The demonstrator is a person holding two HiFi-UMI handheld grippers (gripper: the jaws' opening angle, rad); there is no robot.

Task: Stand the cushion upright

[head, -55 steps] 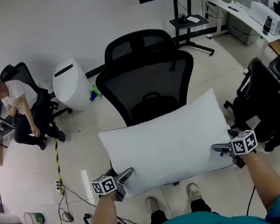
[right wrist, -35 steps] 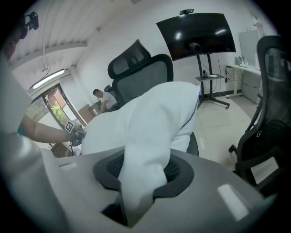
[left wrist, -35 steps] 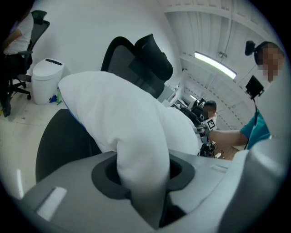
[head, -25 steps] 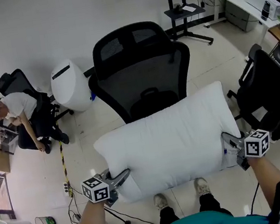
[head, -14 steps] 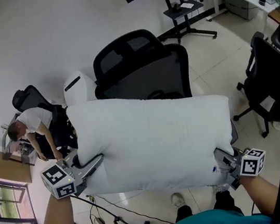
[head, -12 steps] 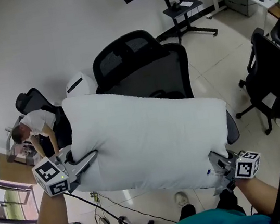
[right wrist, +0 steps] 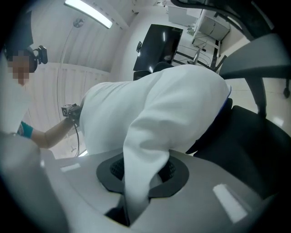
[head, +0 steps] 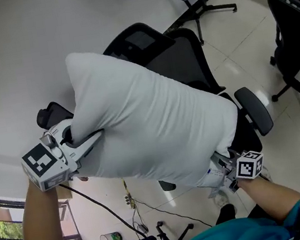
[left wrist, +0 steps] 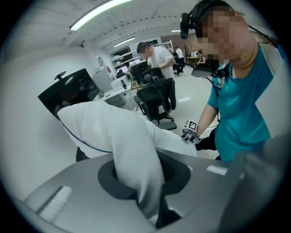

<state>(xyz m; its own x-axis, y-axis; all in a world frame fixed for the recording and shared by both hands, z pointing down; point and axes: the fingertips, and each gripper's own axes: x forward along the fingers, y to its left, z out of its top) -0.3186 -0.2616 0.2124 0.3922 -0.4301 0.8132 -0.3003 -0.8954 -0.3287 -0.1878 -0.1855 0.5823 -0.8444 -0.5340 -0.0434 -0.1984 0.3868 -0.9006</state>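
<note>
Jaws of both grippers are clamped on bunched white fabric, one at each short end of the cushion. Cushion is in the air, off the seat, tilted on a diagonal. The left gripper has the high end at upper left. The right gripper has the low end at lower right, close to the person's body.

Likely reason for the two-end pinch: a soft cushion sags, so holding both ends keeps it stretched and lets one end swing above the other. High-left, low-right reads as partway to vertical, not upright yet. The low end looks meant as the foot that lands first.

Black office chair sits right behind and under the cushion, backrest partly covered by it. Seat mostly hidden, so cannot tell how much of it is free. Judged target is the seat, against the backrest, which would prop the cushion.

Room:
- White wall behind at upper left.
- Pale floor open to the right of the chair.
- Another black chair well apart at the right edge.
- Chair armrest just beside the cushion's low corner, an edge to clear when lowering.
- Thin cable on the floor below, not touching the cushion.
</note>
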